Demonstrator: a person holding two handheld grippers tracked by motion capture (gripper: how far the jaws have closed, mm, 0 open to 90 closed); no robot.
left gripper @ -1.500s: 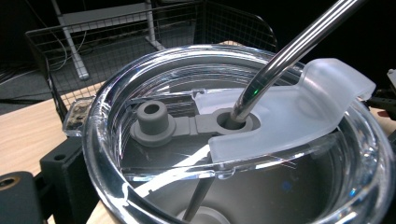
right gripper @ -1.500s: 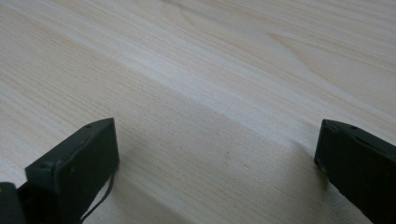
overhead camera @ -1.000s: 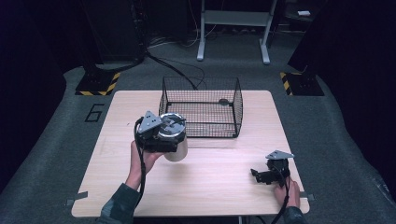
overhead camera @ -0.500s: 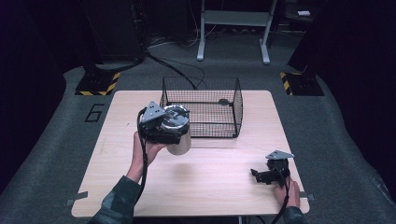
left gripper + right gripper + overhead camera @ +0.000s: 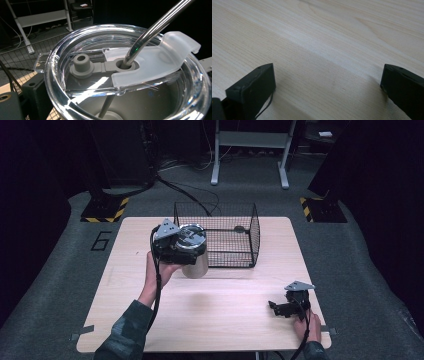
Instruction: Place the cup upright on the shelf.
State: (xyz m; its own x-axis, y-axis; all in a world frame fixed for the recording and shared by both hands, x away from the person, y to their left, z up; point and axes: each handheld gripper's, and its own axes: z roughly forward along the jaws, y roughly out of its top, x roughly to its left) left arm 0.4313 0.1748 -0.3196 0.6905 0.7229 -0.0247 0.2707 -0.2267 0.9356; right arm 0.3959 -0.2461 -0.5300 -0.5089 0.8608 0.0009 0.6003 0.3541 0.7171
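Observation:
A steel tumbler (image 5: 199,265) with a clear lid (image 5: 75,50) and a metal straw (image 5: 155,27) hangs above the table, just left of the black wire basket (image 5: 253,237). My left gripper (image 5: 186,254) is shut on the tumbler, its jaws pressed on either side of the body below the rim. In the left gripper view a grey plug (image 5: 81,65) sits on the lid beside the straw hole. My right gripper (image 5: 276,307) rests on the table (image 5: 225,305) at the front right. Its jaws stand wide apart over bare wood (image 5: 328,85), holding nothing.
The wire basket stands at the back middle of the table, its top open, with a small dark object (image 5: 239,228) inside near its far side. A metal stand (image 5: 250,150) and dark equipment are on the floor beyond the table.
My left gripper has carried the tumbler a little farther from the person and to the right, closer to the basket. The right gripper has stayed put.

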